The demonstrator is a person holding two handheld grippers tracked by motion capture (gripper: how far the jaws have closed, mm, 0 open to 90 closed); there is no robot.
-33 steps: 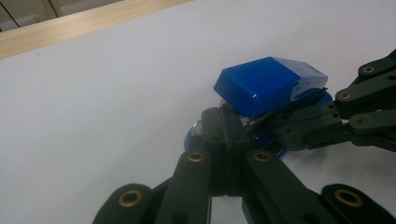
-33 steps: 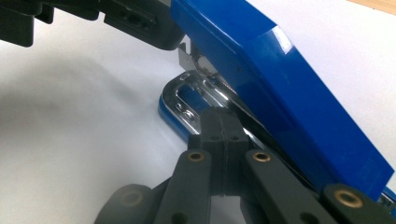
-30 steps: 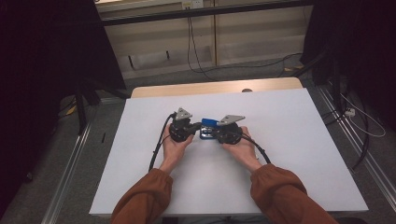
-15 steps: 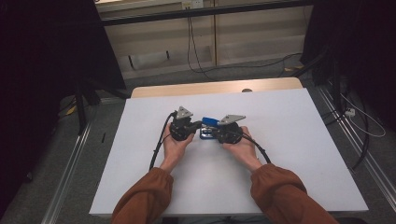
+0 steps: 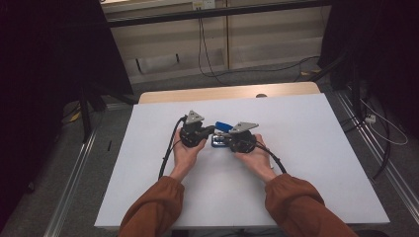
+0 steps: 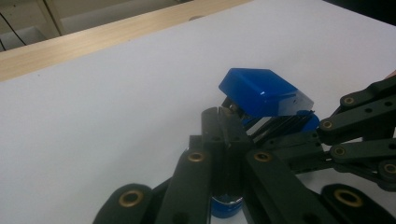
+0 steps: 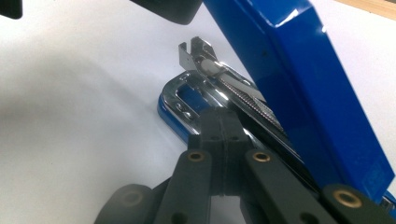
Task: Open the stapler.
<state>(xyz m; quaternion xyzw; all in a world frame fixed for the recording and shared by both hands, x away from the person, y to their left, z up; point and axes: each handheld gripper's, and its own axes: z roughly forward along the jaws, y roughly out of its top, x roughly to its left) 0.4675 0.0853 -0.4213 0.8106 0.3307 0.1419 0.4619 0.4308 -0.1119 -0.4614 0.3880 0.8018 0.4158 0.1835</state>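
Nothing had moved since the earlier frame: both hands stayed put.
Left claw [image 5: 211,130] and right claw [image 5: 223,140], both closed, met at the opened blue stapler [image 5: 222,127] mid-surface [image 5: 306,163]; steadying its base seemed wise.

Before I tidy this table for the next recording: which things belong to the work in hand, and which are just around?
In the job:
blue stapler, lid swung open
left gripper, shut
right gripper, shut

Just around:
white table sheet
wooden table edge
cables on the floor
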